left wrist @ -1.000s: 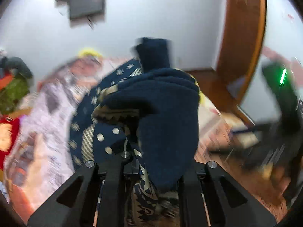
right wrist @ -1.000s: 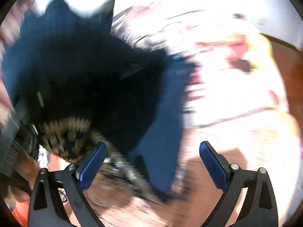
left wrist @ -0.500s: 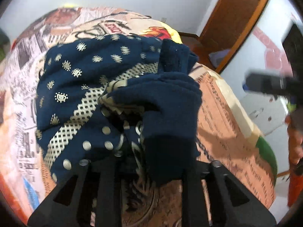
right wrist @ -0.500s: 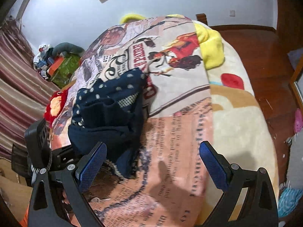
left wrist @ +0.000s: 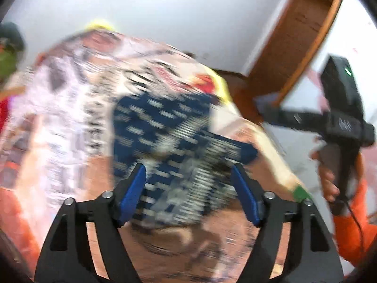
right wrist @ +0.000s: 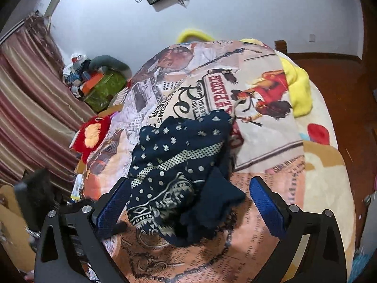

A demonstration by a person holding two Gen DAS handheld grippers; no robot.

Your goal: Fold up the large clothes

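Note:
A navy knitted garment [right wrist: 179, 155] with pale dots and patterned bands lies in a loose folded heap on the printed bed cover [right wrist: 259, 129]. In the blurred left wrist view the garment [left wrist: 165, 127] rests on the cover beyond my left gripper [left wrist: 188, 168]. That gripper's jaws are opening, and the blue pads [left wrist: 132, 195] press on nothing. My right gripper [right wrist: 188, 180] hovers open above the near end of the heap, clear of the cloth. A hand holds the right gripper's black body [left wrist: 341, 127] at the right of the left wrist view.
A striped curtain [right wrist: 30, 108] hangs to the left of the bed. A pile of boxes and soft things [right wrist: 99, 80] sits by the far wall, with a red cushion [right wrist: 92, 134] at the bed's left edge. A yellow blanket [right wrist: 299, 87] and wooden floor [right wrist: 329, 66] lie to the right.
My left gripper has let go of the navy garment, opened wide and drawn back, leaving the cloth on the bed. The right gripper has risen, still open.

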